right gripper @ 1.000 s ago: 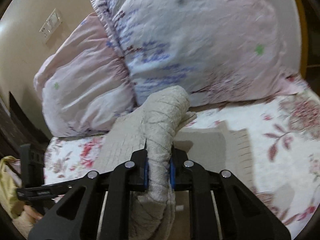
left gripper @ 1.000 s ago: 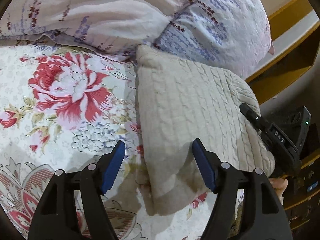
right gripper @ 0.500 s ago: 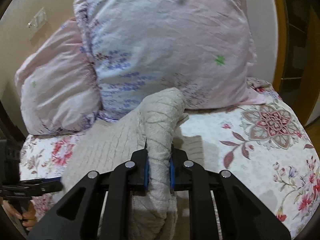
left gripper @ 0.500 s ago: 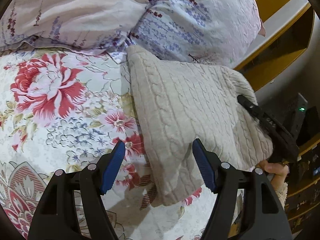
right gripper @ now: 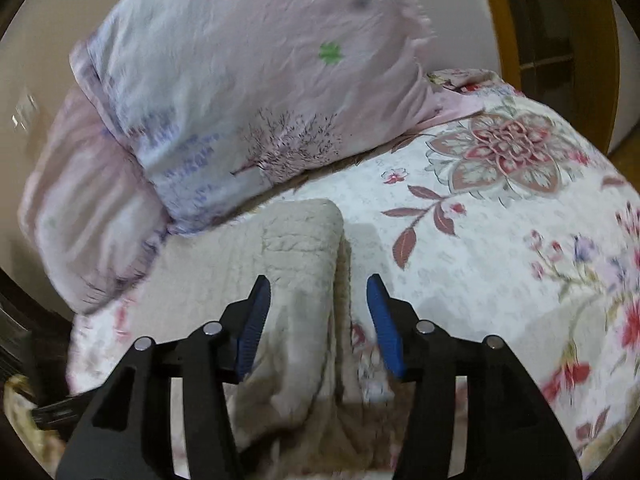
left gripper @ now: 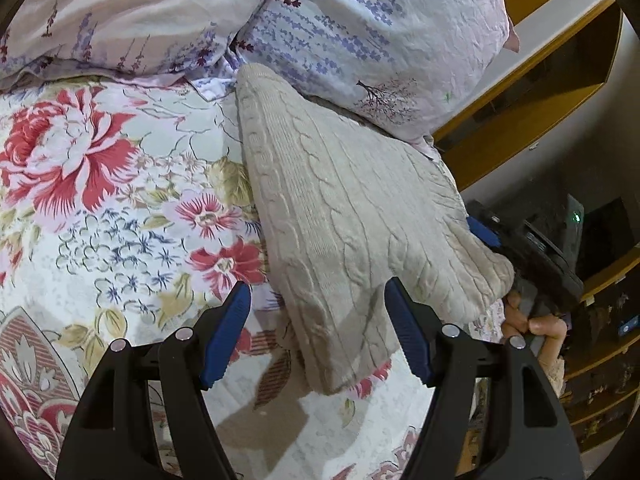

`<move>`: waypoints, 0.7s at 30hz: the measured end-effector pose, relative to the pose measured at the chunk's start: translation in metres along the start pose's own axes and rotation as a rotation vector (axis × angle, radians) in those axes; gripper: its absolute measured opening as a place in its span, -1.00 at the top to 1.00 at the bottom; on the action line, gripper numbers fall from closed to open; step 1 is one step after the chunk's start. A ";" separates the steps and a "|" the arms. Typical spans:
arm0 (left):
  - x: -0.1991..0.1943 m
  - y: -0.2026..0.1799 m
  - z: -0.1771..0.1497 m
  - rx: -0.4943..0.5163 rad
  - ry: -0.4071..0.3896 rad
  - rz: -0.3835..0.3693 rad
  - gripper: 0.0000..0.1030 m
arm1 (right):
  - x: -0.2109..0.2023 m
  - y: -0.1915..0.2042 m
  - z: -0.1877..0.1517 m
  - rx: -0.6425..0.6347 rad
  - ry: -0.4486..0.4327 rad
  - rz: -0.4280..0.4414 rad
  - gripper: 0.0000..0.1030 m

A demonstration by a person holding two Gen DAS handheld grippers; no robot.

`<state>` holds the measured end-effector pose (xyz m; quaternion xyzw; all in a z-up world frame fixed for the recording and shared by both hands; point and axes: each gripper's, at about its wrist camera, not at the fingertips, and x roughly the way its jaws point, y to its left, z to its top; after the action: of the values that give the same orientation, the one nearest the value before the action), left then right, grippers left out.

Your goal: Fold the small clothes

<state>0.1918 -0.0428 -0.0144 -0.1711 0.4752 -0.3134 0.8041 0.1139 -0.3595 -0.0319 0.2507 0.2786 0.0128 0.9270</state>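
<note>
Both grippers apparently clear of sweater (left gripper: 352, 216)

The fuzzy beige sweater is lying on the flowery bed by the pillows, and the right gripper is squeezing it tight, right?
Not quite. The right gripper is open, its blue fingers spread apart, as the right wrist view shows. The beige sweater does lie on the flowery bed by the pillows.

Left tool (left gripper: 318, 334), right tool (right gripper: 319, 322) — black frames, blue pads, silver screws.
</note>
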 end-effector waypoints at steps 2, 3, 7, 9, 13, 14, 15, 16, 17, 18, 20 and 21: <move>-0.001 0.001 -0.001 -0.011 0.004 -0.011 -0.35 | -0.016 -0.003 -0.006 0.023 0.005 0.052 0.02; -0.001 0.000 -0.003 -0.011 0.005 -0.012 -0.35 | -0.022 -0.002 -0.009 0.022 0.006 0.071 0.02; -0.001 -0.002 -0.010 -0.008 0.019 -0.002 -0.32 | -0.043 0.010 -0.025 -0.022 0.011 0.123 0.03; 0.003 -0.002 -0.014 -0.018 0.034 -0.005 -0.20 | -0.048 0.018 -0.032 -0.050 0.018 0.134 0.04; 0.011 0.000 -0.019 -0.049 0.057 -0.017 0.09 | -0.046 0.033 -0.050 -0.130 0.058 0.101 0.63; 0.012 0.001 -0.020 -0.058 0.062 -0.026 0.26 | -0.043 0.036 -0.053 -0.152 0.071 0.084 0.76; 0.013 0.001 -0.020 -0.061 0.066 -0.039 0.43 | -0.042 0.037 -0.055 -0.162 0.073 0.073 0.77; 0.013 0.000 -0.021 -0.058 0.063 -0.038 0.47 | -0.046 0.039 -0.057 -0.175 0.057 0.071 0.80; 0.012 -0.001 -0.021 -0.051 0.060 -0.036 0.57 | -0.051 0.040 -0.057 -0.183 0.034 0.083 0.81; 0.011 -0.002 -0.021 -0.044 0.056 -0.036 0.63 | -0.060 0.042 -0.058 -0.193 0.006 0.095 0.81; 0.009 -0.002 -0.023 -0.034 0.052 -0.042 0.67 | -0.068 0.042 -0.060 -0.222 -0.018 0.072 0.83; 0.008 -0.001 -0.024 -0.029 0.056 -0.047 0.69 | -0.069 0.040 -0.061 -0.237 -0.017 0.043 0.84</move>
<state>0.1739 -0.0482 -0.0310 -0.1850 0.4979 -0.3301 0.7804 0.0286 -0.3074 -0.0216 0.1454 0.2620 0.0632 0.9520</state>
